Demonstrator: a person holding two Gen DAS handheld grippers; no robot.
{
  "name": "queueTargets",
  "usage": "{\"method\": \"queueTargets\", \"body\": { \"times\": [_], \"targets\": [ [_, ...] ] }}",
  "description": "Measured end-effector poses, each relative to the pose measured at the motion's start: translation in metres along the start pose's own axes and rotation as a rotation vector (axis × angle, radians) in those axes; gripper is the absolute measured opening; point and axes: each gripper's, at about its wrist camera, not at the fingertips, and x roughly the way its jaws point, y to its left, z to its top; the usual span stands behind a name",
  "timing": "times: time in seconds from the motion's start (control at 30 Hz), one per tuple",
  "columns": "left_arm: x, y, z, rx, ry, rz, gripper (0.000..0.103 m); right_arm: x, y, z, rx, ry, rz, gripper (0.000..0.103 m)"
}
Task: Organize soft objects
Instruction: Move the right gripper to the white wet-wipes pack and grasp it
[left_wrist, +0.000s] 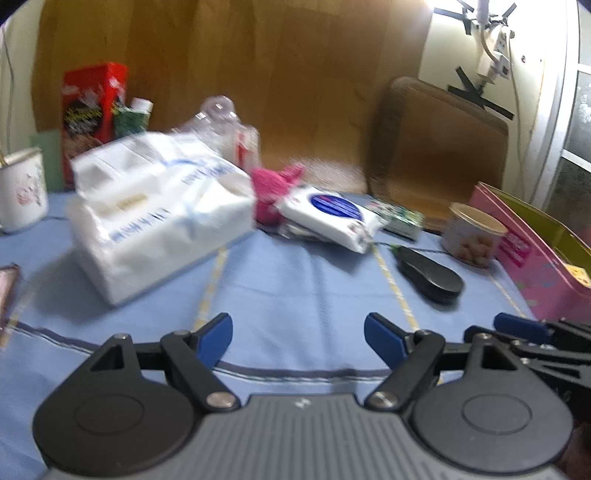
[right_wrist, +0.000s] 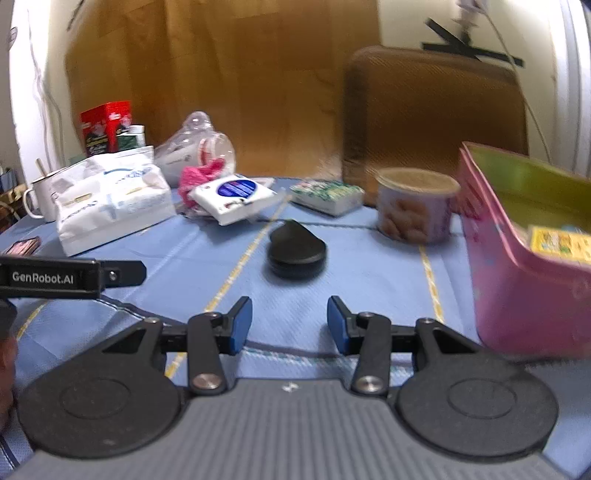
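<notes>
A big white tissue pack (left_wrist: 155, 210) (right_wrist: 110, 199) lies on the blue tablecloth at the left. Behind it a pink fluffy cloth (left_wrist: 271, 192) (right_wrist: 199, 177) sits next to a small white wipes pack with a blue oval (left_wrist: 328, 218) (right_wrist: 232, 197). A pink basket (right_wrist: 524, 266) (left_wrist: 532, 258) stands at the right. My left gripper (left_wrist: 298, 341) is open over bare cloth, well short of the packs. My right gripper (right_wrist: 290, 325) is open with a narrower gap and holds nothing; a black case (right_wrist: 297, 251) lies ahead of it.
A round tin (right_wrist: 415, 205), a green-white packet (right_wrist: 327, 195), a clear plastic bag (right_wrist: 195, 147), a red box (left_wrist: 92, 114) and a white mug (left_wrist: 22, 188) crowd the back. A brown chair back (right_wrist: 432, 110) stands behind the table. The left gripper's side (right_wrist: 70, 277) shows at the left edge.
</notes>
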Motion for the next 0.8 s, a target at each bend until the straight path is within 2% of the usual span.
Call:
{"method": "queueTargets", "body": {
  "times": [0.07, 0.13, 0.2, 0.27, 0.33, 0.5, 0.57, 0.63, 0.7, 0.73, 0.8],
  "targets": [
    [-0.003, 0.01, -0.001, -0.015, -0.011, 0.022, 0.081, 0.004, 0.005, 0.006, -0.03, -0.012, 0.014, 0.048],
    [-0.005, 0.02, -0.001, -0.057, -0.013, 0.012, 0.081, 0.011, 0.011, 0.017, -0.053, -0.028, 0.035, 0.048],
    [-0.007, 0.027, -0.001, -0.095, -0.034, -0.008, 0.081, 0.023, 0.014, 0.032, -0.067, -0.044, 0.064, 0.056],
    [-0.006, 0.028, 0.0, -0.104, -0.039, -0.004, 0.081, 0.039, 0.013, 0.046, -0.07, -0.049, 0.088, 0.068],
    [-0.004, 0.026, 0.0, -0.101, -0.043, 0.001, 0.081, 0.06, 0.012, 0.061, -0.061, -0.04, 0.096, 0.068],
    [-0.007, 0.021, -0.001, -0.08, -0.067, 0.011, 0.081, 0.121, -0.011, 0.091, 0.102, 0.078, 0.155, 0.07],
    [-0.008, 0.02, -0.001, -0.076, -0.074, 0.012, 0.081, 0.139, -0.014, 0.094, 0.144, 0.127, 0.175, 0.078],
    [-0.009, 0.02, -0.001, -0.076, -0.082, 0.016, 0.081, 0.152, -0.016, 0.094, 0.199, 0.18, 0.207, 0.078],
    [-0.009, 0.021, -0.001, -0.08, -0.088, 0.017, 0.081, 0.152, -0.022, 0.095, 0.261, 0.188, 0.233, 0.071],
    [-0.01, 0.021, -0.001, -0.083, -0.089, 0.019, 0.081, 0.151, -0.022, 0.095, 0.278, 0.196, 0.25, 0.057],
    [-0.01, 0.023, 0.0, -0.092, -0.089, 0.016, 0.081, 0.142, -0.021, 0.093, 0.301, 0.195, 0.268, 0.049]
  ]
}}
